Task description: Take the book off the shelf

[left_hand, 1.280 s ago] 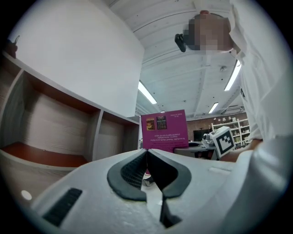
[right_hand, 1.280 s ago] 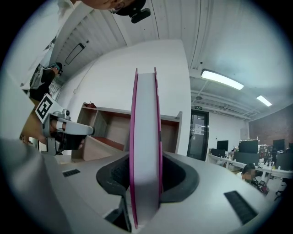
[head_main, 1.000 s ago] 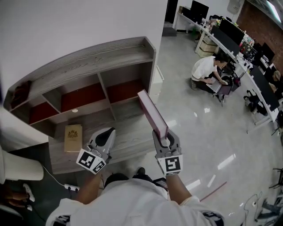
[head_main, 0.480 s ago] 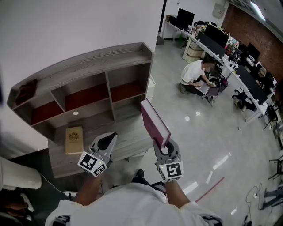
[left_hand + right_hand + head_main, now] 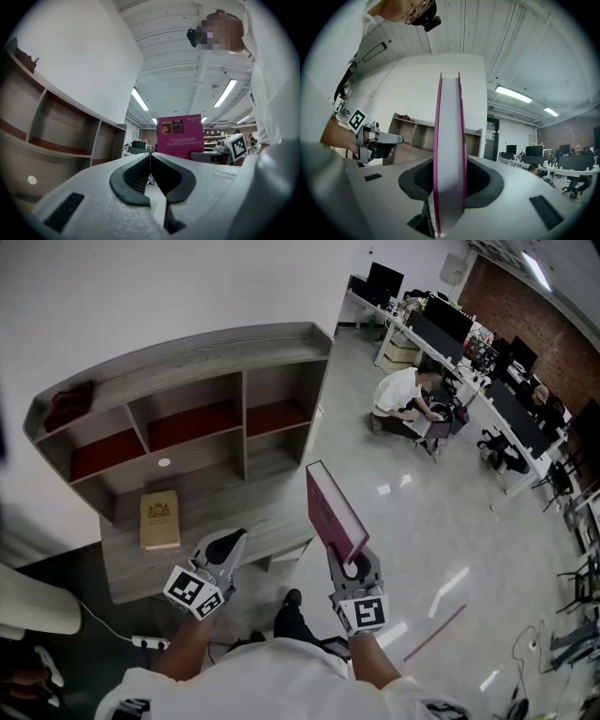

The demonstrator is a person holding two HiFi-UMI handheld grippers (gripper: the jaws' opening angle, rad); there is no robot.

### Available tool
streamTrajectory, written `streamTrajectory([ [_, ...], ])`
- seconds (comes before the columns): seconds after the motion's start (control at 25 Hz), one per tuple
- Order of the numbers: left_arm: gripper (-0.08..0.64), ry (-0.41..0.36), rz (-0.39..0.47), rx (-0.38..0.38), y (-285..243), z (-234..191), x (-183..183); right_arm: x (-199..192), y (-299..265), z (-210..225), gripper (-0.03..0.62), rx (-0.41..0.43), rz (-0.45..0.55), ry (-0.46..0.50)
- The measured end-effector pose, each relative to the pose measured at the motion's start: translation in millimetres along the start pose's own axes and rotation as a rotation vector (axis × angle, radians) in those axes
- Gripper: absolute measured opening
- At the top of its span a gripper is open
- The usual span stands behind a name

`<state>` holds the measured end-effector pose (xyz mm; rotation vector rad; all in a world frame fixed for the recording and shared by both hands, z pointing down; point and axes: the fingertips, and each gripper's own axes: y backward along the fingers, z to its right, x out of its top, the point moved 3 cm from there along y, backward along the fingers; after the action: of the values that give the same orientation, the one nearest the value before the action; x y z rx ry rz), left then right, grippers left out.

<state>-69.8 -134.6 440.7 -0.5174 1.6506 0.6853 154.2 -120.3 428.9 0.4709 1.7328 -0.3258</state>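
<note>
My right gripper (image 5: 349, 563) is shut on the lower edge of a magenta book (image 5: 331, 510), which stands upright and edge-on over the floor, away from the grey wooden shelf (image 5: 187, 357). In the right gripper view the book (image 5: 450, 154) fills the gap between both black pads, white page edge towards the camera. My left gripper (image 5: 221, 547) hangs to the left over the desk's front edge, shut with nothing in it. In the left gripper view the pad tips (image 5: 150, 157) meet, and the book's magenta cover (image 5: 180, 135) shows beyond them.
A tan book (image 5: 159, 518) lies flat on the grey desk (image 5: 225, 502) below the shelf's open compartments. A dark object (image 5: 70, 404) sits on the shelf top at left. A person (image 5: 403, 395) crouches on the glossy floor near office desks at the right.
The view has drawn back from the shelf. The right gripper and its book now sit farther from the compartments, over the floor. The left gripper kept its place beside it.
</note>
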Motion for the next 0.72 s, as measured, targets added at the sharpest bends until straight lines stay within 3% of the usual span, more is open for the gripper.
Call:
streamTrajectory([
  [0.4,0.017,0.071,-0.011,-0.003,33.5,44.8,-25.7,8.8,49.7,-17.1,0.146,0.017,0.005,0.016],
  [0.72,0.017,0.036,-0.041,0.013,41.5,87.0,-20.2,8.9,80.9,-6.0,0.146,0.055,0.033,-0.022],
])
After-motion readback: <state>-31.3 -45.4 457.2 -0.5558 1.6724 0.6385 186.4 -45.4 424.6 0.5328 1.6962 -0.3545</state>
